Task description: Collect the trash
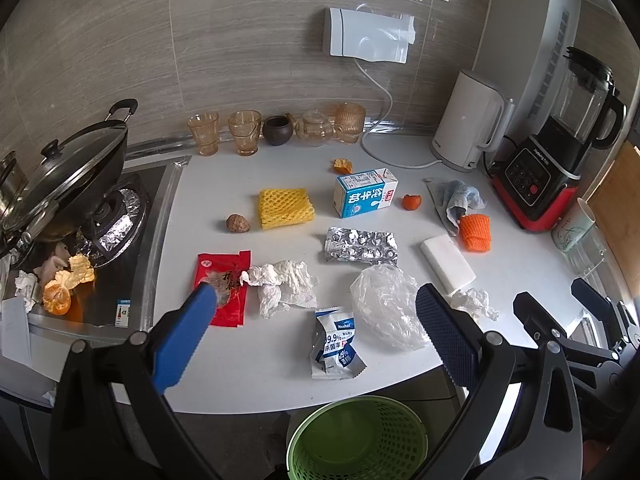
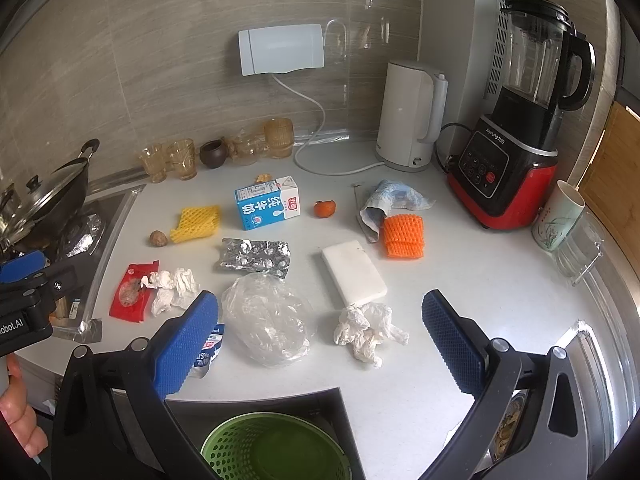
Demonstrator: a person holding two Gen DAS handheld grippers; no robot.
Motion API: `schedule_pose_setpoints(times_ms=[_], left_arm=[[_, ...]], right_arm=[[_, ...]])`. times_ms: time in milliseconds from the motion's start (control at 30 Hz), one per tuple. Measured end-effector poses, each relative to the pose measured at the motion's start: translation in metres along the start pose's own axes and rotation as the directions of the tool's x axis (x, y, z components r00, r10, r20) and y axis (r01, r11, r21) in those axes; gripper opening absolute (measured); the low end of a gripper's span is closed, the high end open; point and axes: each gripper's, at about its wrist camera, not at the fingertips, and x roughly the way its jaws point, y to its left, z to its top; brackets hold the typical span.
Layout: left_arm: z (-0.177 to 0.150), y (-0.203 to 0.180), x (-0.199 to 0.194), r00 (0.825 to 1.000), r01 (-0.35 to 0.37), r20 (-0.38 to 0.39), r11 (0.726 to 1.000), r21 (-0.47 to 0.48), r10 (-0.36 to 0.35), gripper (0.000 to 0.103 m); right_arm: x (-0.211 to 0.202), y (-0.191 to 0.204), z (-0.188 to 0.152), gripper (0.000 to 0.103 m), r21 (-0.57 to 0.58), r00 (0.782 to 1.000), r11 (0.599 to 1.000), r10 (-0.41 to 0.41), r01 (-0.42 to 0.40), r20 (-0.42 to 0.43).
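Both tools were spread wide and empty: left tool [image 1: 316, 320], right tool [image 2: 320, 334]. Trash lay scattered on the table [image 2: 460, 280], including a crumpled tissue [image 2: 366, 330] and plastic bag [image 2: 266, 318]. The green basket [image 2: 276, 448] stood below the edge, evidently to receive drops.
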Motion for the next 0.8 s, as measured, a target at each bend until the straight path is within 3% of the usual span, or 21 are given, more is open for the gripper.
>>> schedule_pose_setpoints(times_ms=[800], left_arm=[[-0.0039,0.0044,-0.0014,1.000,-0.008,0.005,1.000,0.000,0.008,0.095]], right_arm=[[-0.0031,0.0023,-0.0045,0.101,-0.005,1.000,1.000,0.012,-0.012,-0.002]])
